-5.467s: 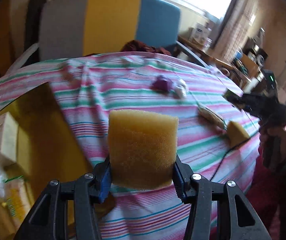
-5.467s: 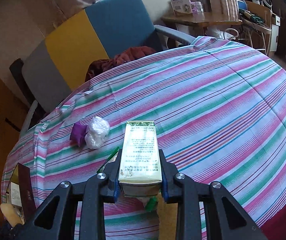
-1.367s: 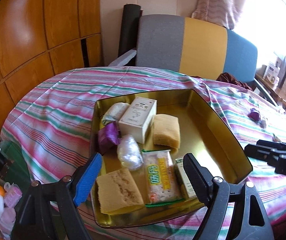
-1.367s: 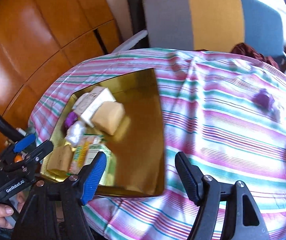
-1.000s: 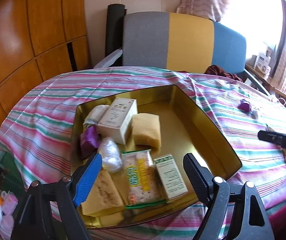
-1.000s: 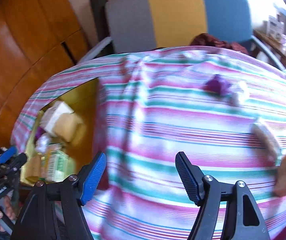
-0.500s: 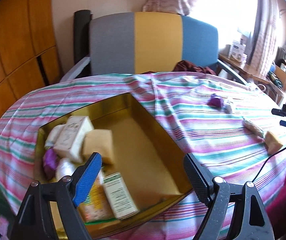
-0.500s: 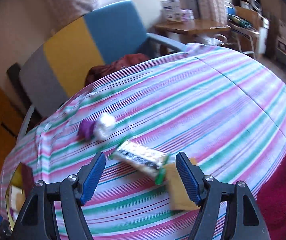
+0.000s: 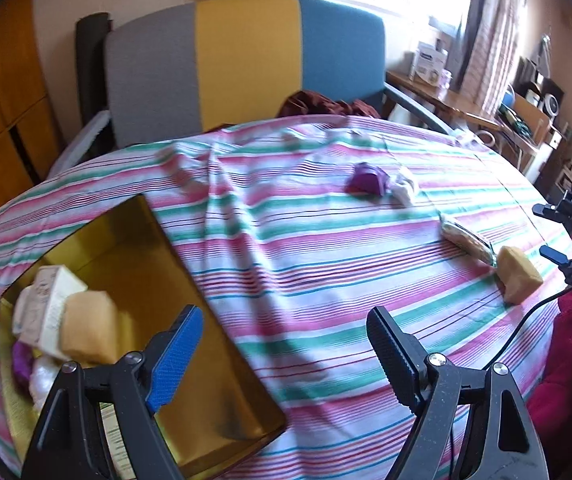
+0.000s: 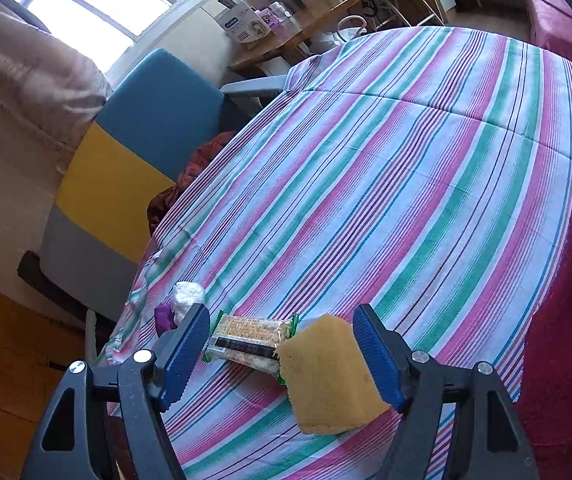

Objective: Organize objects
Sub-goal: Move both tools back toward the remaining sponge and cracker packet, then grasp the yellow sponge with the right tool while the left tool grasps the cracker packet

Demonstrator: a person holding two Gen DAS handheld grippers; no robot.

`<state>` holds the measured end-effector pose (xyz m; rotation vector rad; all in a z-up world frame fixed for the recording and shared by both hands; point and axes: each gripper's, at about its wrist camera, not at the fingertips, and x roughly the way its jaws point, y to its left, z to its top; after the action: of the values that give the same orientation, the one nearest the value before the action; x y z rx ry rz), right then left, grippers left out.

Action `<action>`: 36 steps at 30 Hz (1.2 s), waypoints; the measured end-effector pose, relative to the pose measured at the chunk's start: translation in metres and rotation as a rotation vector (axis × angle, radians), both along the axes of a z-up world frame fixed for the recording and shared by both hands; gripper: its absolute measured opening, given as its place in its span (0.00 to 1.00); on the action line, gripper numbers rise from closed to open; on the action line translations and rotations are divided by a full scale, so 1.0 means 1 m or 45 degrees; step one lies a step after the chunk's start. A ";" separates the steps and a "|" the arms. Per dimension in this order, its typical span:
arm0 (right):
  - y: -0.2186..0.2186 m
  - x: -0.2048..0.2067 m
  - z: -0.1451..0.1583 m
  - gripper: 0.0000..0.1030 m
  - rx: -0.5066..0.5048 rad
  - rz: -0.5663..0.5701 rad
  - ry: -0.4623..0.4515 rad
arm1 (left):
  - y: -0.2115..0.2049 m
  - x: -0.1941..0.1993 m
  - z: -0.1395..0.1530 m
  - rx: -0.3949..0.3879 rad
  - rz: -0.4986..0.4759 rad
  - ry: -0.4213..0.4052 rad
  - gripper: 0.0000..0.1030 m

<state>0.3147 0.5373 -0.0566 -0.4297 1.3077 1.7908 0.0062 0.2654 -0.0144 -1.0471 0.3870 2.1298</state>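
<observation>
No writing is legible on the snack pack. It touches the sponge near the table's edge, between the right gripper's opening jaws, which held a box seconds ago. Left gripper, formerly clamping a sponge, gapes empty beside the tin.

Left gripper fingers apart, empty, over gold tin edge.

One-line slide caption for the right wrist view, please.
Right tongs, opening, frame a yellow sponge and a cracker packet lying on the striped tablecloth.
</observation>
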 end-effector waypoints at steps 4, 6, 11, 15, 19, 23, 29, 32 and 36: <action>0.001 -0.006 -0.006 0.73 -0.036 0.035 0.006 | 0.029 0.004 -0.004 -0.019 -0.059 -0.024 0.82; 0.001 -0.008 -0.008 0.73 -0.045 0.047 -0.004 | 0.042 0.005 -0.006 -0.016 -0.083 -0.061 0.82; 0.003 -0.017 -0.020 0.73 -0.111 0.080 -0.138 | 0.079 0.006 -0.016 -0.011 -0.123 -0.175 0.82; 0.002 -0.032 -0.030 0.73 -0.150 0.155 -0.268 | 0.103 0.011 -0.024 -0.032 -0.157 -0.216 0.82; -0.002 -0.041 -0.030 0.73 -0.135 0.194 -0.363 | 0.120 0.013 -0.031 -0.044 -0.182 -0.256 0.82; -0.003 -0.046 -0.031 0.50 -0.127 0.221 -0.458 | 0.135 0.014 -0.039 -0.062 -0.238 -0.315 0.78; -0.001 -0.021 -0.014 0.46 -0.049 0.073 -0.369 | 0.161 0.014 -0.050 -0.065 -0.293 -0.432 0.67; 0.001 -0.010 -0.006 0.46 -0.014 0.014 -0.266 | 0.179 0.015 -0.056 -0.064 -0.302 -0.508 0.64; 0.003 0.003 -0.002 0.46 -0.004 -0.027 -0.164 | 0.205 0.020 -0.060 -0.048 -0.298 -0.598 0.64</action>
<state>0.3173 0.5398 -0.0591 -0.5221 1.2217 1.7147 0.0259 0.4699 -0.0746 -1.4048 0.3031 1.6143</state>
